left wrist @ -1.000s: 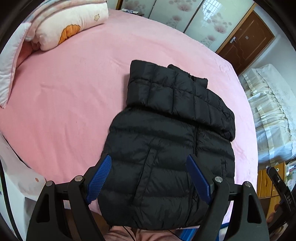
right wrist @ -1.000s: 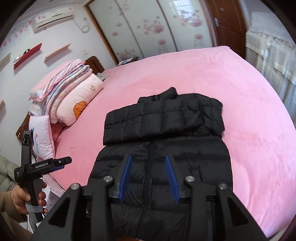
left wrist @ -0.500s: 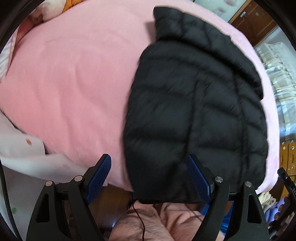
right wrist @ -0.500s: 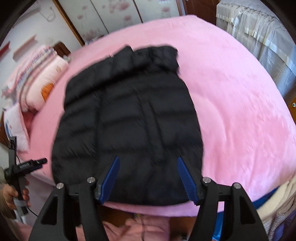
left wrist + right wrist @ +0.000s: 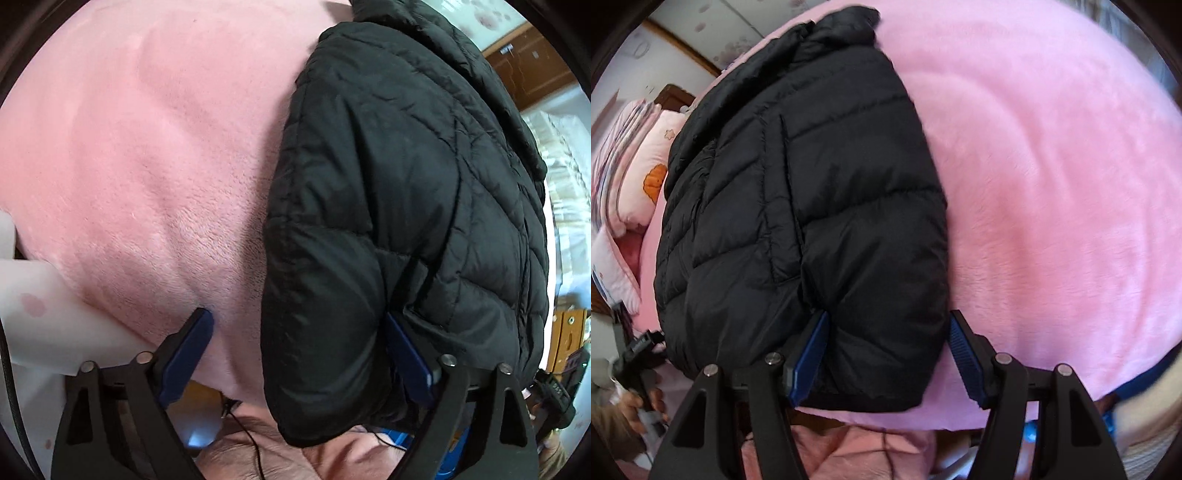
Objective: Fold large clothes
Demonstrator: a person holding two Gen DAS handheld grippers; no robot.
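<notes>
The black puffer jacket (image 5: 406, 206) looks light and very soft, and its padding is springy, so I judge that a fold will want to open again unless it is pressed flat. The shell seems smooth and a little slippery; a thin pinch of cloth may slide out. The best places to hold are the two corners of the hem, at the near edge of the bed (image 5: 1052, 166), where the padded edge gives the fingers something thick to bite.

The left gripper (image 5: 299, 354) is at the left hem corner. Its fingers are opening wide; the corner lies between them, but they do not press it. The right gripper (image 5: 888, 354) stands open around the right hem corner, also without pressing.

The jacket lies flat on the pink plush bed, hem toward the person, collar far away. It is quilted in horizontal bands, with a zipper down the middle, and the sleeves appear already folded across the upper part.
</notes>
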